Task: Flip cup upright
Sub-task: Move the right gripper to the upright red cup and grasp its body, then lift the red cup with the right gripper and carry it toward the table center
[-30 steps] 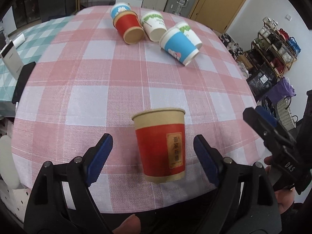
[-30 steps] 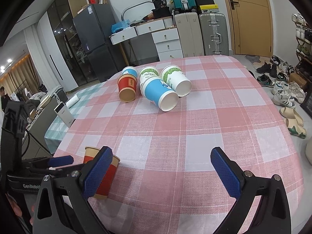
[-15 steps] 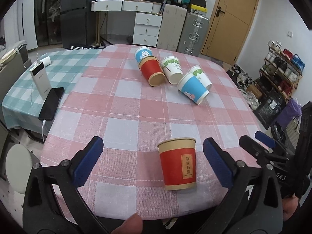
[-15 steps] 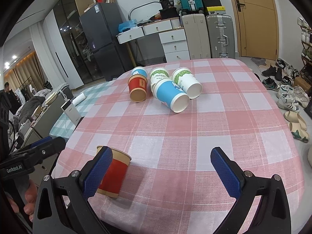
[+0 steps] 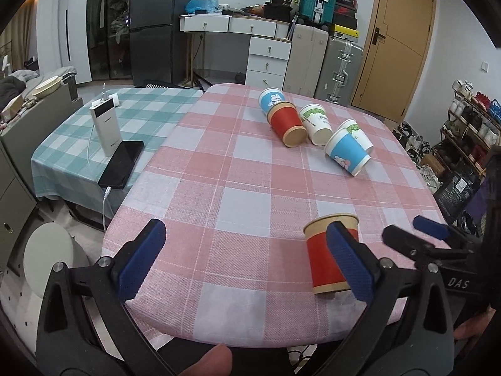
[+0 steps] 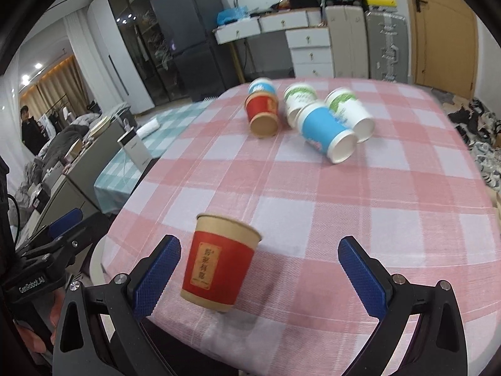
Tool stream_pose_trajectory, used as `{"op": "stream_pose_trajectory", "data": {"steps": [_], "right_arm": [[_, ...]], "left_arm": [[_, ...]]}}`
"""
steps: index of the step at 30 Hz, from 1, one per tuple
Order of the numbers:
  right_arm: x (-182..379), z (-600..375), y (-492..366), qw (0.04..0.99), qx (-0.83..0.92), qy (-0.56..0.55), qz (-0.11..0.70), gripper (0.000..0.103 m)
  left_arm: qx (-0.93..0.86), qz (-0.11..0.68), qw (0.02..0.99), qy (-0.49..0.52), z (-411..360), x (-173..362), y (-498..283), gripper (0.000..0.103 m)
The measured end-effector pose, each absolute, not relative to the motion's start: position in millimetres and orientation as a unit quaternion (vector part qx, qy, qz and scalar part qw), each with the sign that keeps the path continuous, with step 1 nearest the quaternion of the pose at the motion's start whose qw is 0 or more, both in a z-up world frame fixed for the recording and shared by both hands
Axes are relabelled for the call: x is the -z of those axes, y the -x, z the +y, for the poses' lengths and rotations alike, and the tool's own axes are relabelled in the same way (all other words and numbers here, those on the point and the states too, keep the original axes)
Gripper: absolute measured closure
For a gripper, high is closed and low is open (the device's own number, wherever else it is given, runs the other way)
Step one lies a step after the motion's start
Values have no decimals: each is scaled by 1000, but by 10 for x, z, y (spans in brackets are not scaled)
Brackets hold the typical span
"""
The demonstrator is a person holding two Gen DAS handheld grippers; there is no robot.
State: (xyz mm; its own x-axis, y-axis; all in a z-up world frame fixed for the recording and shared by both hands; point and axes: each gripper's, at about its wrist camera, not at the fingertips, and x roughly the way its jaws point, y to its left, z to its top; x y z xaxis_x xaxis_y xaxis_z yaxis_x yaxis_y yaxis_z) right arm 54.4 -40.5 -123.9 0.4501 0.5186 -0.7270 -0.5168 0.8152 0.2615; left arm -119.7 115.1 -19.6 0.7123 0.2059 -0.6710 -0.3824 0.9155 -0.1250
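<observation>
A red paper cup (image 5: pixel 322 253) stands upright near the front edge of the pink checked table (image 5: pixel 238 169); it also shows in the right wrist view (image 6: pixel 217 266). My left gripper (image 5: pixel 247 263) is open and empty, pulled back to the cup's left, its right finger overlapping the cup in view. My right gripper (image 6: pixel 260 275) is open and empty, the cup just inside its left finger. Several cups lie on their sides at the far end: a red one (image 5: pixel 286 123), a blue one (image 5: pixel 346 152), white and green ones (image 5: pixel 314 123).
A teal checked table (image 5: pixel 94 134) at the left carries a black phone (image 5: pixel 122 164) and a white power bank (image 5: pixel 106 125). Drawers, suitcases and a door stand behind. A shoe rack (image 5: pixel 469 116) is at the right.
My left gripper has drawn back and swung left, away from the upright red cup. My right gripper has moved left toward that cup, which now sits nearer its left finger.
</observation>
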Motion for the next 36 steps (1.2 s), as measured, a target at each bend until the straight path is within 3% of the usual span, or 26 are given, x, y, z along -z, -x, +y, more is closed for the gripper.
{"op": "stream_pose_trajectory", "data": {"steps": [9, 18, 23, 25, 31, 36], "right_arm": [[1601, -120, -832, 774, -337, -64, 532, 1], [1811, 111, -1023, 737, -331, -73, 584, 1], [1876, 168, -1138, 725, -326, -85, 600, 19], [1917, 197, -1166, 720, -326, -83, 607, 33], [1841, 145, -1168, 734, -326, -85, 589, 39], [1650, 38, -1138, 789, -312, -54, 526, 39]], "left_arm": [[-169, 348, 909, 155, 1362, 311, 1278, 1], [-164, 359, 903, 167, 1423, 431, 1234, 1], [-158, 367, 901, 170, 1422, 488, 1199, 1], [-156, 368, 900, 173, 1422, 511, 1187, 1], [-153, 373, 899, 173, 1417, 540, 1178, 1], [-149, 378, 898, 170, 1365, 569, 1141, 1]]}}
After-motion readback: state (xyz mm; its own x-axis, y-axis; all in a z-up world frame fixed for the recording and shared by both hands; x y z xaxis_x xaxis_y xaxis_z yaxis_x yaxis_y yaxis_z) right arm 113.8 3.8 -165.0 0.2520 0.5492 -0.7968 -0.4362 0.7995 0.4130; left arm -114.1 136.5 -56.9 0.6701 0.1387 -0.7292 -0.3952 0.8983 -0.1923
